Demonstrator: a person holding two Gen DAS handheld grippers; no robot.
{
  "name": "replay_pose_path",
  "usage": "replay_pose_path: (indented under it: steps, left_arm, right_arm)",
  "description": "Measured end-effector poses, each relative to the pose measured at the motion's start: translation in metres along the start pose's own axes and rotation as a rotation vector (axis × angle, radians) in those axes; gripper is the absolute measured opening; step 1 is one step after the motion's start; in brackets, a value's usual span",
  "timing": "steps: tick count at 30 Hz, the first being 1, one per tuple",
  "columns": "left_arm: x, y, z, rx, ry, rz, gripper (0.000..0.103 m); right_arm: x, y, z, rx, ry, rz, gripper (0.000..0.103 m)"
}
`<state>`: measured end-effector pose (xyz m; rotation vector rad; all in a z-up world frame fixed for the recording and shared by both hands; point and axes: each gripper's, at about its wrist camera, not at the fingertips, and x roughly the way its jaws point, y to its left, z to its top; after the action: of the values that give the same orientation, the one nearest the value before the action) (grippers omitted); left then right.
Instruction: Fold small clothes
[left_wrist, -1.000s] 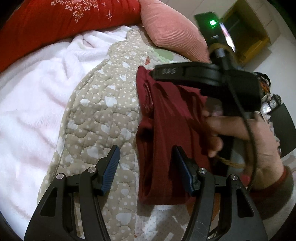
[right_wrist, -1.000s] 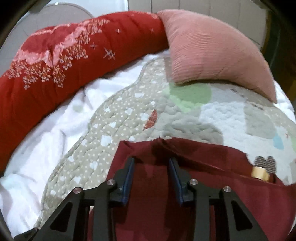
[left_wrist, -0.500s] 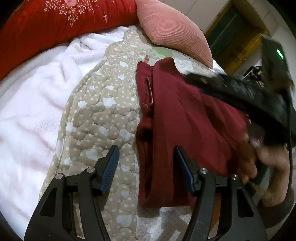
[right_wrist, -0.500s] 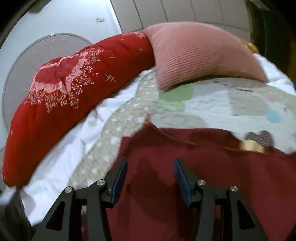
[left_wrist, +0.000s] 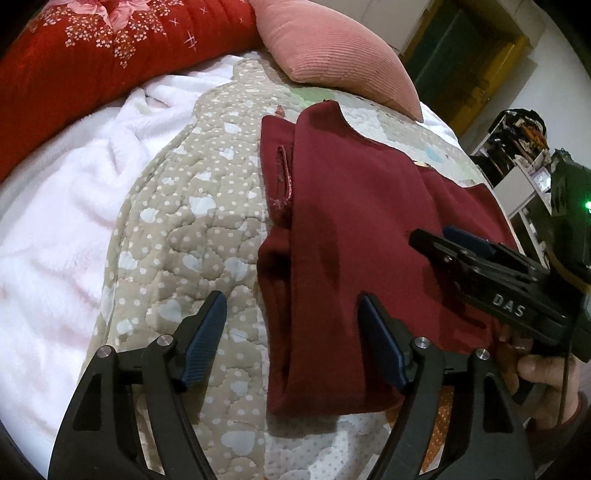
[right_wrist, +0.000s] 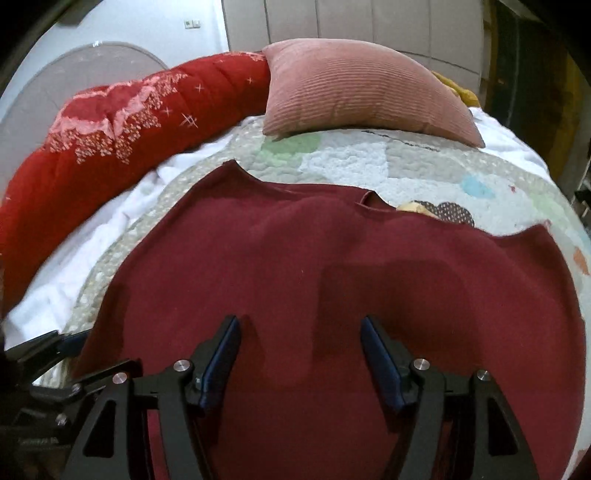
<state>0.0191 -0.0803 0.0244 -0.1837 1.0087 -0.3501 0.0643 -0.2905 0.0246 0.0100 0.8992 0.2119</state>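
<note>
Both tools, left tool (left_wrist: 290, 339) and right tool (right_wrist: 301, 354), gape wide, gripping nothing. Maroon garment (left_wrist: 354, 236) lies partly folded on the quilted bedspread (left_wrist: 192, 206); soft, limp cloth, probably best pinched at a hem corner.

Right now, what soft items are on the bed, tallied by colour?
Maroon garment: 1
Red floral comforter: 1
Pink ribbed pillow: 1
White fleece blanket: 1
Beige and pastel quilt: 1
Total: 5

Maroon garment (left_wrist: 343, 236); beige heart-print quilt (left_wrist: 192, 229); pink cushion (right_wrist: 362, 92).
</note>
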Motion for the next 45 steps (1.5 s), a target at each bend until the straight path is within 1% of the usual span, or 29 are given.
replay_pose_path:
  steps: [3,6,10,12,14,16,18,20,21,22,23,24,25,26,27,28,29,31,34,36,39,40,41,42,43,44,45]
  left_arm:
    - [0.000,-0.002,-0.001,0.006,-0.002,0.008,0.077]
    - [0.001,-0.003,-0.001,0.017,0.000,0.014,0.078]
    - [0.000,-0.005,-0.001,0.031,0.011,0.018,0.079]
    - [-0.005,-0.002,0.000,-0.003,0.002,0.000,0.079]
    - [-0.010,0.003,0.001,-0.047,-0.023,-0.037,0.079]
    - [-0.013,0.004,0.002,-0.061,-0.035,-0.049,0.079]
    - [-0.015,0.003,0.002,-0.063,-0.052,-0.049,0.079]
    - [-0.015,0.002,0.003,-0.056,-0.055,-0.035,0.079]
    - [-0.014,0.001,0.002,-0.052,-0.053,-0.028,0.079]
    - [-0.012,0.000,0.003,-0.050,-0.049,-0.023,0.079]
    - [-0.009,-0.001,0.003,-0.049,-0.042,-0.018,0.079]
    - [-0.008,-0.001,0.003,-0.049,-0.039,-0.016,0.079]
    - [-0.007,0.000,0.003,-0.048,-0.039,-0.014,0.079]
    - [-0.006,0.000,0.003,-0.046,-0.040,-0.013,0.079]
    - [-0.006,0.000,0.004,-0.045,-0.042,-0.013,0.079]
    - [-0.005,-0.001,0.004,-0.042,-0.042,-0.011,0.079]
    - [-0.005,-0.001,0.003,-0.040,-0.042,-0.009,0.079]
    - [-0.003,-0.002,0.003,-0.035,-0.042,-0.003,0.079]
    - [-0.002,-0.002,0.003,-0.028,-0.042,0.001,0.079]
    - [-0.002,-0.002,0.003,-0.032,-0.040,-0.002,0.079]
    - [-0.006,0.003,0.002,-0.069,-0.041,-0.025,0.079]
    - [-0.007,0.005,0.001,-0.086,-0.042,-0.037,0.079]
    - [-0.008,0.006,0.001,-0.099,-0.043,-0.046,0.079]
    - [-0.009,0.008,0.000,-0.112,-0.043,-0.058,0.079]
    - [-0.010,0.009,-0.001,-0.124,-0.042,-0.069,0.079]
    - [-0.011,0.011,-0.003,-0.133,-0.040,-0.076,0.079]
    - [-0.012,0.011,-0.005,-0.139,-0.039,-0.081,0.079]
  right_arm:
    - [-0.005,-0.007,-0.006,0.007,-0.033,0.025,0.066]
    - [-0.002,0.001,-0.011,-0.018,-0.061,0.010,0.069]
    - [-0.007,0.003,-0.011,-0.006,-0.058,0.004,0.070]
    - [-0.018,0.001,-0.011,0.000,-0.056,0.000,0.069]
    - [-0.033,-0.007,-0.012,0.010,-0.092,-0.023,0.069]
    - [-0.051,-0.026,-0.011,0.038,-0.140,-0.081,0.069]
    - [-0.062,-0.053,-0.008,0.079,-0.157,-0.144,0.069]
    - [-0.069,-0.090,-0.003,0.154,-0.153,-0.254,0.069]
    - [-0.072,-0.114,-0.001,0.213,-0.149,-0.329,0.069]
    - [-0.071,-0.132,0.001,0.254,-0.143,-0.369,0.072]
    - [-0.069,-0.149,0.001,0.297,-0.125,-0.394,0.072]
    - [-0.065,-0.163,0.001,0.332,-0.103,-0.390,0.072]
    - [-0.059,-0.177,0.001,0.374,-0.080,-0.352,0.072]
    - [-0.053,-0.185,0.000,0.406,-0.064,-0.294,0.066]
    - [-0.046,-0.190,-0.001,0.419,-0.053,-0.229,0.058]
    - [-0.043,-0.189,0.000,0.393,-0.047,-0.217,0.036]
    - [-0.041,-0.185,0.002,0.344,-0.048,-0.230,0.021]
    - [-0.044,-0.181,0.005,0.307,-0.067,-0.267,0.009]
    - [-0.038,-0.190,0.001,0.353,-0.049,-0.292,0.009]
    - [-0.028,-0.188,-0.001,0.334,-0.018,-0.326,0.009]
    - [-0.043,-0.172,0.009,0.303,-0.023,-0.405,0.009]
    - [-0.052,-0.166,0.011,0.319,-0.032,-0.417,0.016]
    - [-0.061,-0.158,0.014,0.340,-0.049,-0.418,0.031]
    - [-0.072,-0.146,0.019,0.359,-0.082,-0.377,0.043]
    - [-0.079,-0.134,0.024,0.364,-0.106,-0.322,0.062]
    - [-0.082,-0.121,0.030,0.359,-0.117,-0.258,0.067]
    - [-0.081,-0.103,0.039,0.341,-0.108,-0.182,0.067]
